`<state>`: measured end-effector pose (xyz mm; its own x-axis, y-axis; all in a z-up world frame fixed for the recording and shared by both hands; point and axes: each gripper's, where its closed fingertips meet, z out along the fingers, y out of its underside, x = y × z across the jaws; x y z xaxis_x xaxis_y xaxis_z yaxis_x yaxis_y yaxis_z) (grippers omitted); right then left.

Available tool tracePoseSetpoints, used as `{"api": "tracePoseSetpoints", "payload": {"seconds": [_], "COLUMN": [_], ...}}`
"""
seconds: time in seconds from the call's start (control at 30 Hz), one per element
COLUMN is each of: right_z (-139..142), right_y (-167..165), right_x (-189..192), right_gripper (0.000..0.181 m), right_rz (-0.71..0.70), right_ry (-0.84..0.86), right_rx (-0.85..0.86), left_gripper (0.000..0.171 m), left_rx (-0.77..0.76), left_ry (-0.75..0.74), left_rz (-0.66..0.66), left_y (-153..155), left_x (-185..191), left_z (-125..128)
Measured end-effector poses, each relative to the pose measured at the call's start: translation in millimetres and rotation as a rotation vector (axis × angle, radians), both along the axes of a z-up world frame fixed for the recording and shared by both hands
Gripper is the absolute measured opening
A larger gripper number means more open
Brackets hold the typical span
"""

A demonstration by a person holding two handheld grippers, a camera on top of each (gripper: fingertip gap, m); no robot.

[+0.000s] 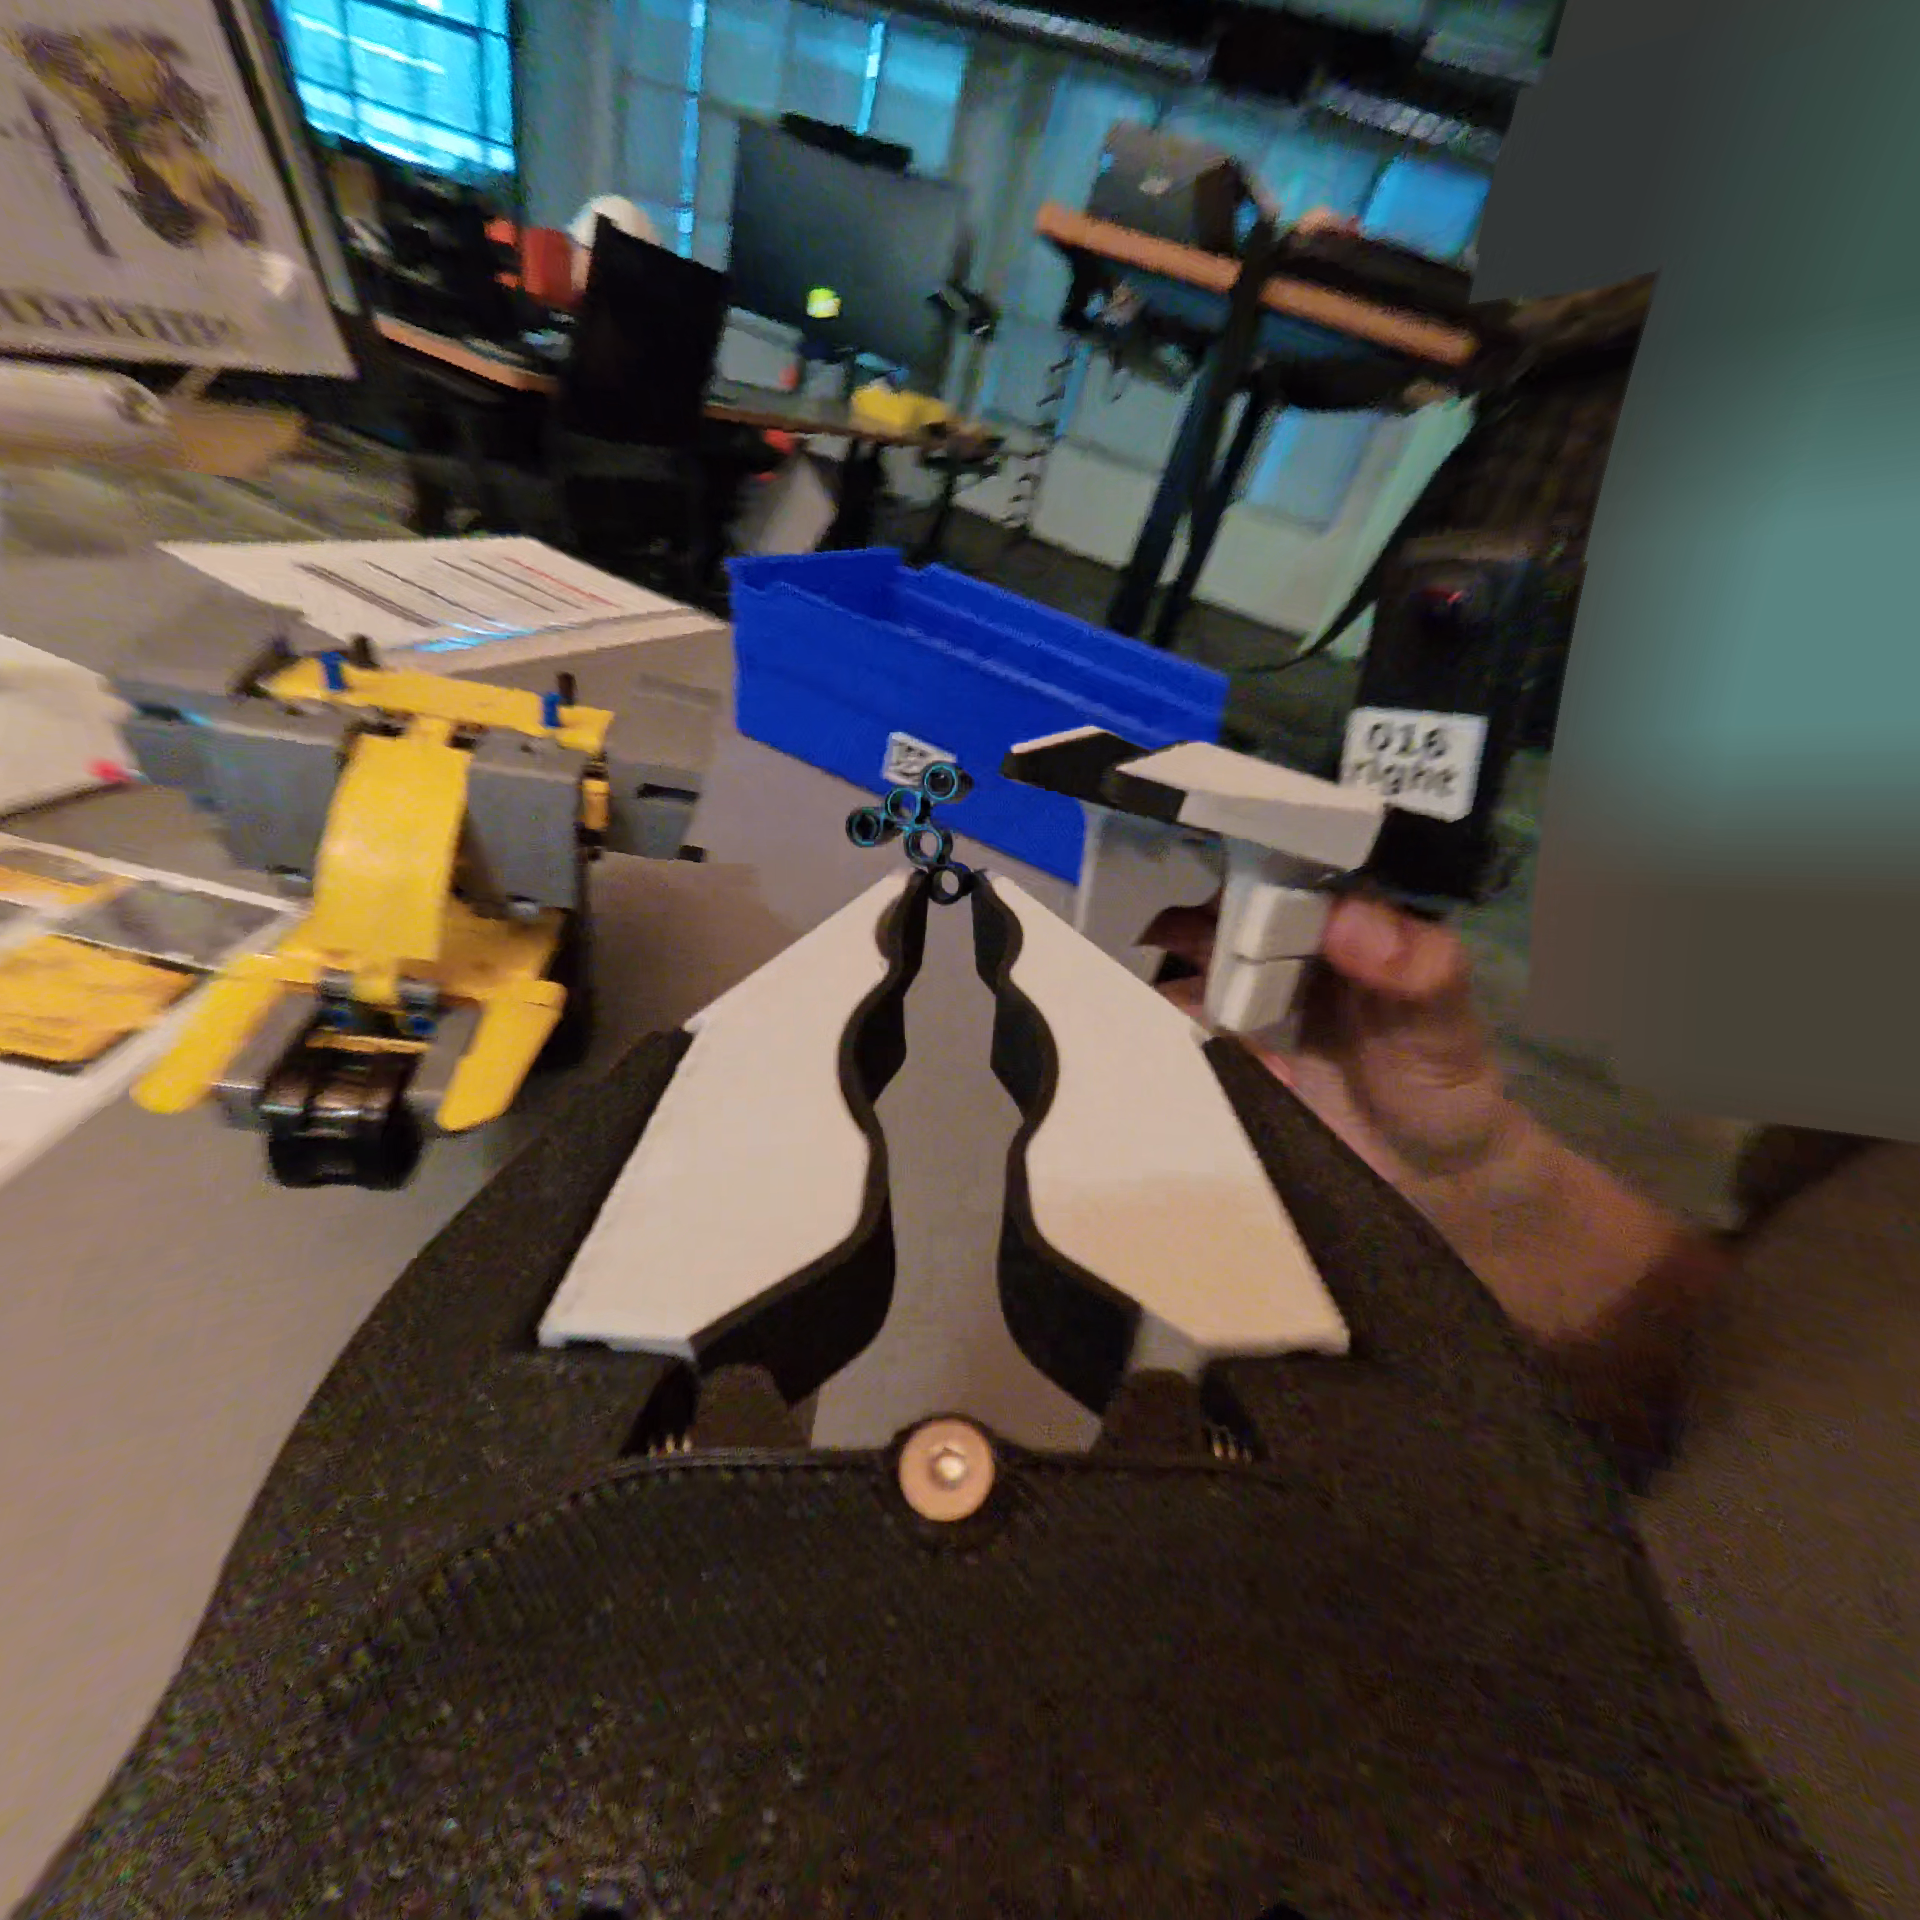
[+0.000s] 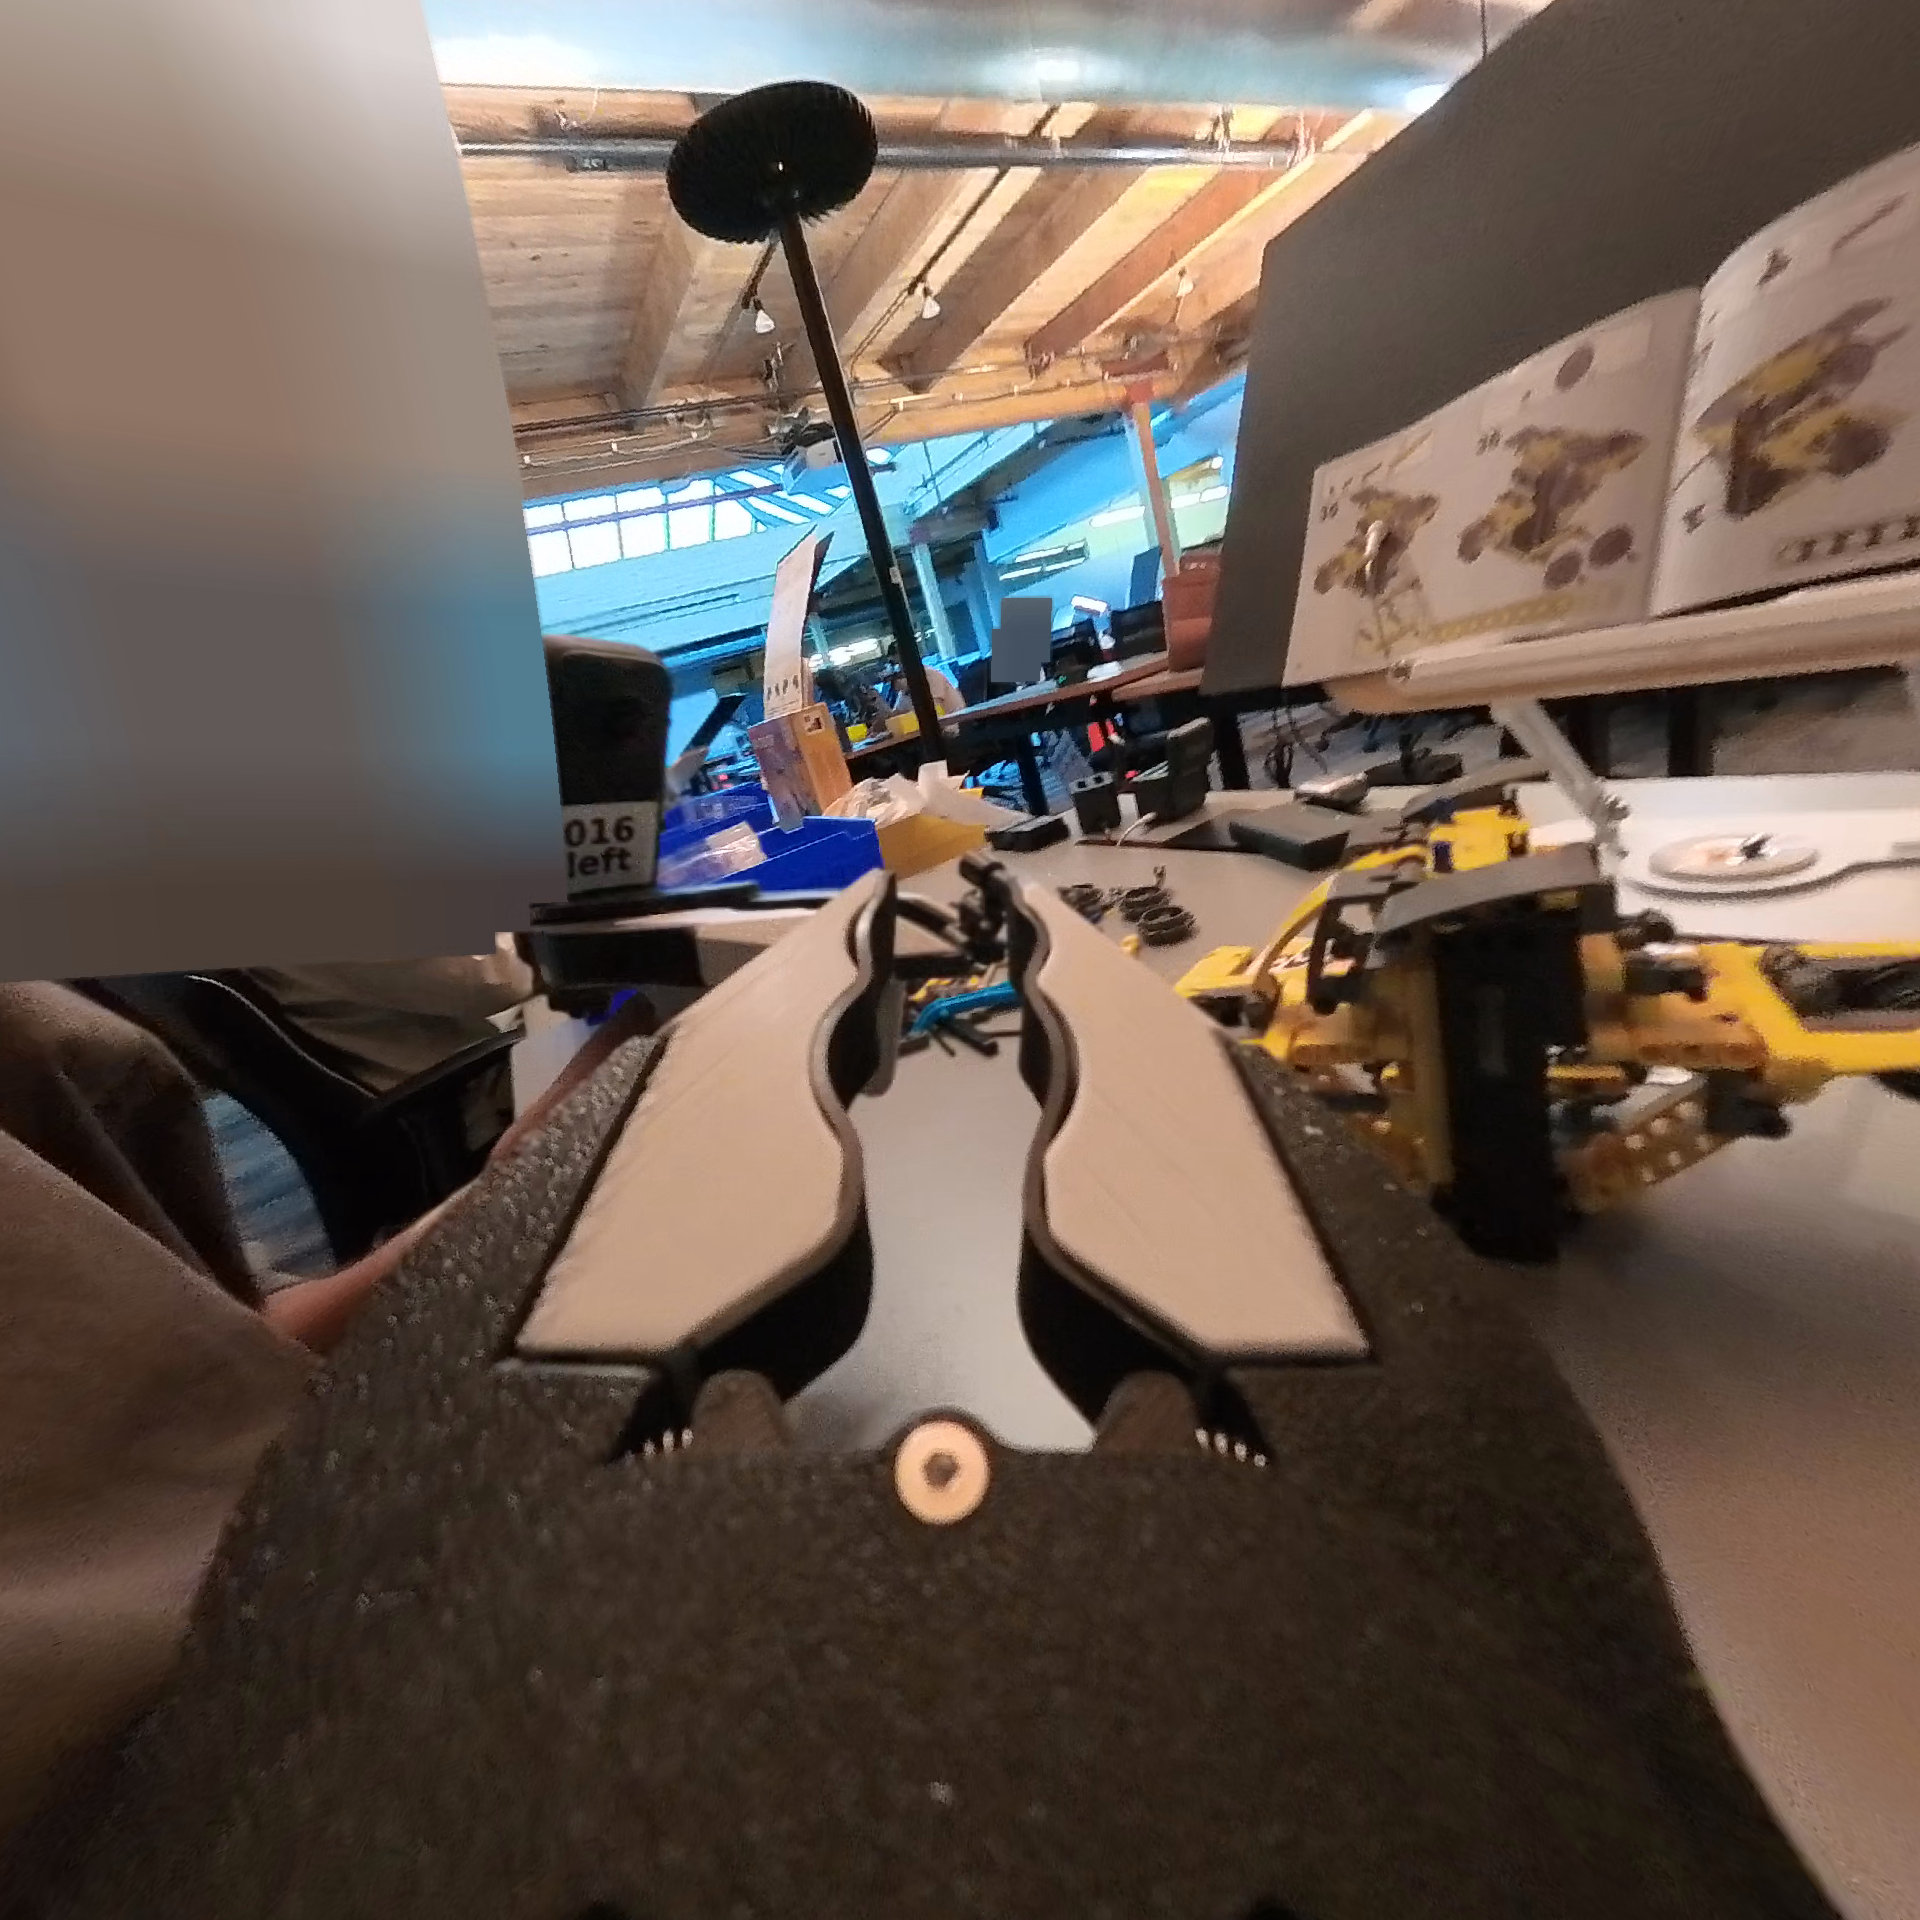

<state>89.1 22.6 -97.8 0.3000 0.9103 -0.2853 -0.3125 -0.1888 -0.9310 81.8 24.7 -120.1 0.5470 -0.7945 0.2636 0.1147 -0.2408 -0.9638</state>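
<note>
My left gripper (image 1: 945, 883) is shut on a small black connector piece (image 1: 914, 816) with round holes and blue pins, held up in front of a blue bin (image 1: 935, 665). My right gripper (image 1: 1081, 774), held by a hand, comes in from the right with its tips just beside that piece. In the right wrist view my right gripper (image 2: 951, 888) has its jaws a little apart, and a small black piece (image 2: 982, 899) shows between the tips; whether it touches them I cannot tell. The left gripper (image 2: 727, 914) shows at the left. A yellow and grey brick-built vehicle (image 1: 395, 883) (image 2: 1455, 1008) stands on the grey table.
An open instruction booklet (image 2: 1558, 499) rests on a stand at the right. Loose black rings (image 2: 1132, 914) and small blue and black parts (image 2: 956, 1023) lie on the table (image 2: 1714, 1403). Blue bins (image 2: 790, 852) stand behind, with papers (image 1: 447, 592) and a black pole with a disc (image 2: 821, 364). The grippers are tip to tip, or close to it.
</note>
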Motion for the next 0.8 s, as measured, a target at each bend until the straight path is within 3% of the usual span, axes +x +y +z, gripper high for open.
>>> {"api": "tracePoseSetpoints", "payload": {"seconds": [0.13, 0.23, 0.43, 0.57, 0.8], "right_z": [-6.7, -11.5, -16.4, -23.7, -34.0], "right_y": [7.9, 13.1, 9.9, 13.7, 18.5], "right_x": [-4.9, -5.4, -11.9, -7.6, -1.9], "right_gripper": [0.028, 0.031, 0.021, 0.006, 0.0], "right_rz": [-0.055, -0.136, -0.089, -0.063, -0.022], "right_ry": [-0.044, -0.136, -0.202, -0.214, -0.167], "right_rx": [-0.049, 0.012, -0.004, -0.048, -0.135], "left_gripper": [0.006, 0.006, 0.006, 0.006, 0.005], "left_rx": [0.144, 0.243, 0.395, 0.401, 0.247], "left_ry": [0.223, 0.383, 0.624, 0.626, 0.394], "left_rz": [0.124, 0.192, 0.252, 0.233, 0.122], "left_y": [4.6, 5.3, 3.4, 0.1, -2.5], "left_x": [-3.7, -4.0, 0.5, 4.5, 6.3], "left_z": [-4.9, -9.2, -18.2, -21.2, -18.8]}}
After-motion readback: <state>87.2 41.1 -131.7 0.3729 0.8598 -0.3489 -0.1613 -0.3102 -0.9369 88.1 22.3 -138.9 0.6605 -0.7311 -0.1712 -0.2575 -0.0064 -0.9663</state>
